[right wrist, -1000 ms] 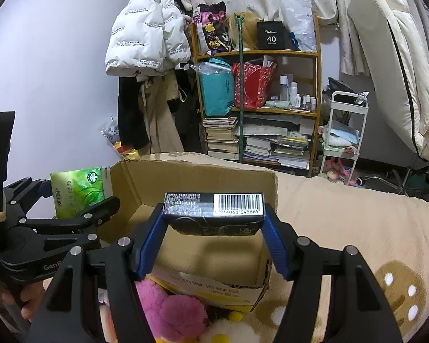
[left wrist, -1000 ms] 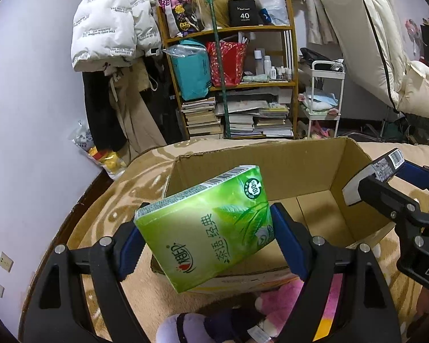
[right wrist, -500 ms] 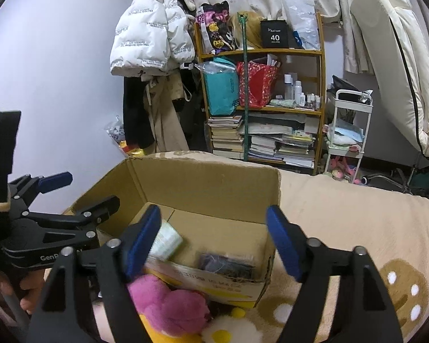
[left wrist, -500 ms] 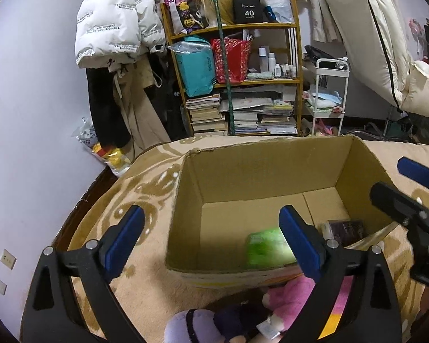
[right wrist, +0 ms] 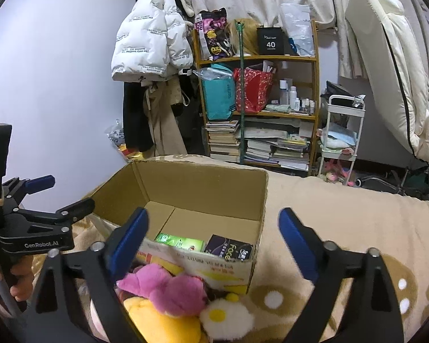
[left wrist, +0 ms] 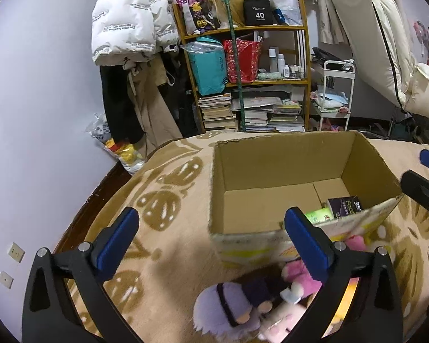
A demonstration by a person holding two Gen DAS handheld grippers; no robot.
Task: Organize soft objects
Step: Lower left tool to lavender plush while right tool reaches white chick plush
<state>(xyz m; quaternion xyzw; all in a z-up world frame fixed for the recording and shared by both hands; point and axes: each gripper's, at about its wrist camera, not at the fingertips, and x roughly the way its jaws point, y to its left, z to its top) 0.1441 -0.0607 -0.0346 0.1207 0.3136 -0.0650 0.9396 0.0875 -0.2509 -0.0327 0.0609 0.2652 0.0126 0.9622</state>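
I see the cardboard box [right wrist: 203,194] on the blanket now holding both packs that my grippers carried a second ago, so two soft items are stowed and the plush toys [right wrist: 168,291] heaped just in front of the box remain. My left gripper [left wrist: 211,243] and right gripper [right wrist: 213,237] both gape wide and hold nothing, hovering at the box's near wall. The green tissue pack [right wrist: 180,241] and dark tissue pack [right wrist: 228,250] lie flat side by side against that wall, long axes seemingly along it

Dim indoor light, strong fisheye bending, dark vignetted corners, slight foreground blur
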